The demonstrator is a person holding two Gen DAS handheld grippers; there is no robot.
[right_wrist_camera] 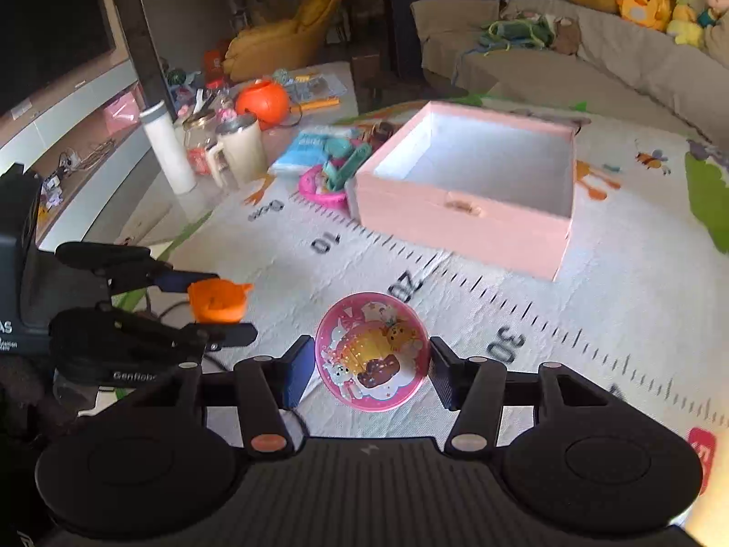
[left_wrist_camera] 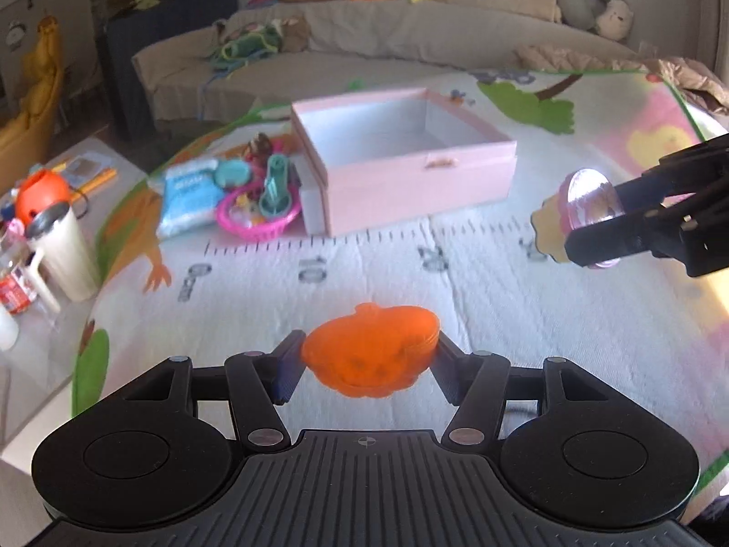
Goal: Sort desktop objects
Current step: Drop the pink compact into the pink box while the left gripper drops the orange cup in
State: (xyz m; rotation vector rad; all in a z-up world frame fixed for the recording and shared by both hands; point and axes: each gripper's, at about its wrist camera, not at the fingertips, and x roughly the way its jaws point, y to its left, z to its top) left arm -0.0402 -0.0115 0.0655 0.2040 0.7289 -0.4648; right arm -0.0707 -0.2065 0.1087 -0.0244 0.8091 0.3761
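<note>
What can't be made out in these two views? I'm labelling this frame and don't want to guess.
- Orange pumpkin toy: left wrist view, blurred; its underside is hidden by the left gripper.
- Pink round toy: its back is out of sight in the right wrist view; the right gripper covers its sides.
- Pink box: near wall hides part of the floor inside.
- Pink basket: contents small, jumbled.

A: What lies ahead of the left gripper (left_wrist_camera: 370, 355)?
B: Bare mat (left_wrist_camera: 364, 273) up to the box (left_wrist_camera: 410, 173) at 12 o'clock, open on top.
A: Obstacles?
B: A toy pile (left_wrist_camera: 255, 196) touches the box at 11 o'clock; the right gripper (left_wrist_camera: 587, 223) reaches in at 2 o'clock.
</note>
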